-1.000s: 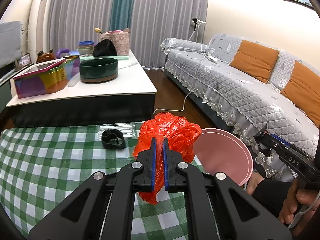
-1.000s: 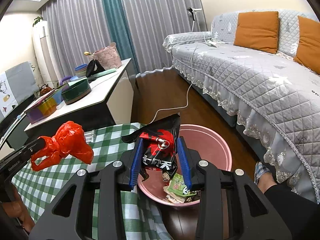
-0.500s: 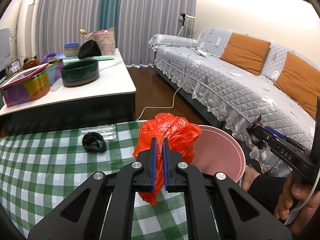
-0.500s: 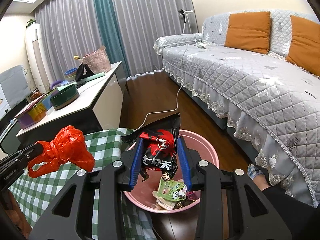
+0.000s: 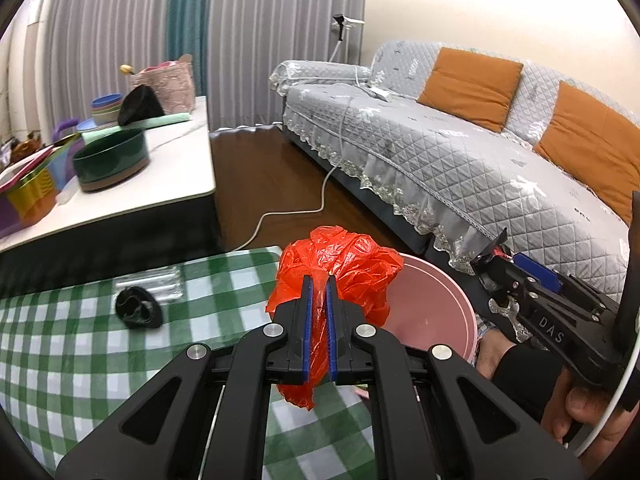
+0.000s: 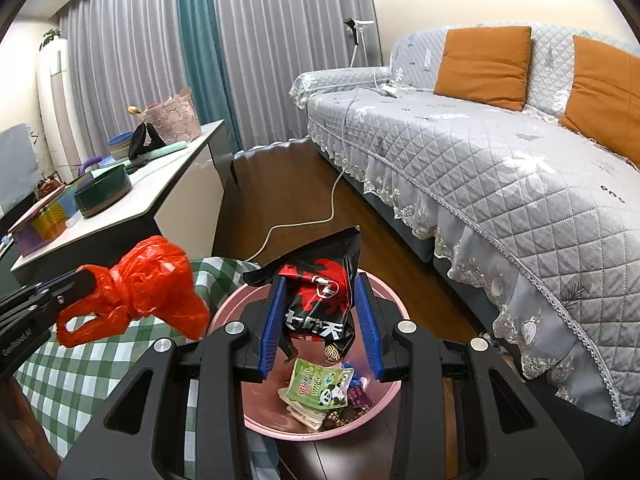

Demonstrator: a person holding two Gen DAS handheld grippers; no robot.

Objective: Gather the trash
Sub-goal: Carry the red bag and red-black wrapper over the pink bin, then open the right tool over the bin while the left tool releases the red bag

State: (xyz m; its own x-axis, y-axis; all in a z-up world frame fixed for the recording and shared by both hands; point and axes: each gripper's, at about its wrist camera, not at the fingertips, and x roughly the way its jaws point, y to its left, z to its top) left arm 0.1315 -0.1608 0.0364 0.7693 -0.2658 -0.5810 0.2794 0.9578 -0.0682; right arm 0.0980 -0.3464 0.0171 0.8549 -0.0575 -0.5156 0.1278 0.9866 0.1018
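Observation:
My left gripper (image 5: 318, 300) is shut on a crumpled red plastic bag (image 5: 344, 268) and holds it over the table edge, beside the rim of the pink basin (image 5: 436, 312). The bag also shows in the right wrist view (image 6: 148, 288). My right gripper (image 6: 320, 320) is shut on a black and red snack wrapper (image 6: 316, 304) and holds it above the pink basin (image 6: 384, 412). The basin stands on the floor and holds several wrappers, one green with a panda (image 6: 320, 384).
The green checked tablecloth (image 5: 72, 360) carries a black band (image 5: 138, 306) and a clear plastic piece (image 5: 160, 286). A white side table (image 5: 168, 176) with bowls stands behind. A grey sofa (image 6: 500, 168) with orange cushions is on the right. A white cable (image 6: 300, 220) lies on the floor.
Both grippers have moved right and forward toward the basin. The red bag now hangs by the basin's rim and the snack wrapper sits more squarely over the basin. Both grips are unchanged.

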